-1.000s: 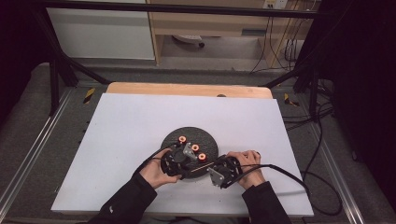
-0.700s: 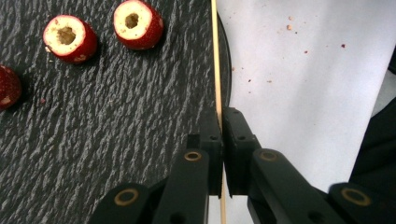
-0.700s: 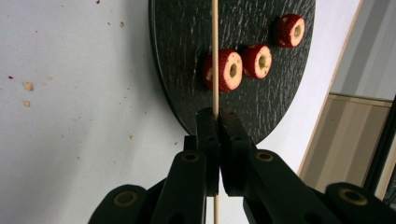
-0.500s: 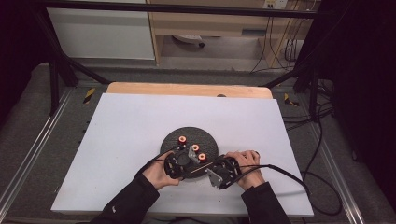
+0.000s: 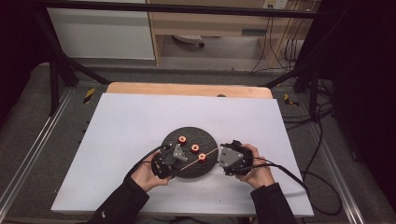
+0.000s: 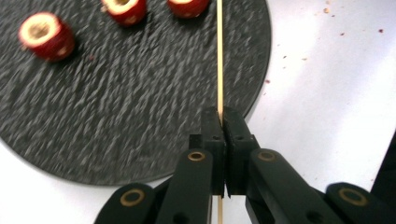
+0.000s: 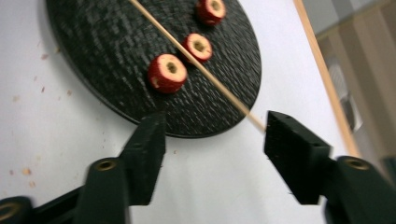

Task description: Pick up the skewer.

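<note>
A round black slate plate (image 5: 187, 135) (image 6: 140, 116) (image 7: 107, 51) lies on the white table and carries three cored red fruit pieces (image 5: 181, 139) (image 6: 46, 36) (image 7: 168, 72). My left gripper (image 5: 176, 161) (image 6: 222, 114) is shut on a thin wooden skewer (image 5: 205, 155) (image 6: 219, 56) (image 7: 205, 72), which slants low over the plate past the fruit. At the plate's right edge my right gripper (image 5: 220, 158) (image 7: 215, 128) is open; its jaws have just been opening. The skewer's far tip lies between them, close to the right-hand jaw, with no pad pressing on it.
The white tabletop (image 5: 140, 116) spreads wide to the left of and beyond the plate, with a wooden strip (image 5: 187, 88) along its far edge. Cables (image 5: 289, 175) trail off to the right. Small crumbs (image 7: 28, 170) dot the surface near the plate.
My right gripper has opened, let go of the skewer's end and drawn back a little from the plate. My left gripper keeps the skewer and has shifted slightly.
</note>
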A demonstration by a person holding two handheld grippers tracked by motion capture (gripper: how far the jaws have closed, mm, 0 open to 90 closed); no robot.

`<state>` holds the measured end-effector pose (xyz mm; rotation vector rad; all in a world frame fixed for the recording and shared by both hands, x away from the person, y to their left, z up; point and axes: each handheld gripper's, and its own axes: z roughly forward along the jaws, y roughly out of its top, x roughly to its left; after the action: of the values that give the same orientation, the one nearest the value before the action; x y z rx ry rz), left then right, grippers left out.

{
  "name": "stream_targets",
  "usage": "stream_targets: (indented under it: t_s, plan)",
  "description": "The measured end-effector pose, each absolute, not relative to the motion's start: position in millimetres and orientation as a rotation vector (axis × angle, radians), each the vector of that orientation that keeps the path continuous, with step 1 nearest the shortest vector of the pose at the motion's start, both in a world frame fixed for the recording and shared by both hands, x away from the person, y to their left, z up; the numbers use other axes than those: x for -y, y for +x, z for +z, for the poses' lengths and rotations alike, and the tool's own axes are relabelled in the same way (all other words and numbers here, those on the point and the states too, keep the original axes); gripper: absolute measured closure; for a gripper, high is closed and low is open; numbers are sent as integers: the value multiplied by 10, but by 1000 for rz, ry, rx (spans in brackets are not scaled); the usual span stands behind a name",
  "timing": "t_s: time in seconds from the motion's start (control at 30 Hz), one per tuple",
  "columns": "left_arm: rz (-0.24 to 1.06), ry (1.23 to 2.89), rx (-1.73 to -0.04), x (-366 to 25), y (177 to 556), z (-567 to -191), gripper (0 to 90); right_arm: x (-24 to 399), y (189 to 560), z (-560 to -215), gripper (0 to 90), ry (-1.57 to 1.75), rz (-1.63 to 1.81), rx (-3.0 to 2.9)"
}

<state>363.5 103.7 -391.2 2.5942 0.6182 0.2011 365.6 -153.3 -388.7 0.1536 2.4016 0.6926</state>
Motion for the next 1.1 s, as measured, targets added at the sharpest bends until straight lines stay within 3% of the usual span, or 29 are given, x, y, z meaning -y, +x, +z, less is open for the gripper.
stream_targets:
  t_s: [0.37, 0.73, 1.1]
  plan:
    - [273, 2427, -735, -1364, 3508, -4010, 884, 1805, 3742, -4005, 187, 692, 928, -2436]
    - [328, 2276, -822, -1635, 3352, -4165, 884, 1797, 3850, -3999, 57, 964, 1023, -2474]
    - [344, 2205, -875, -1869, 3291, -4182, 883, 1559, 3968, -3901, 17, 1048, 1009, -2538]
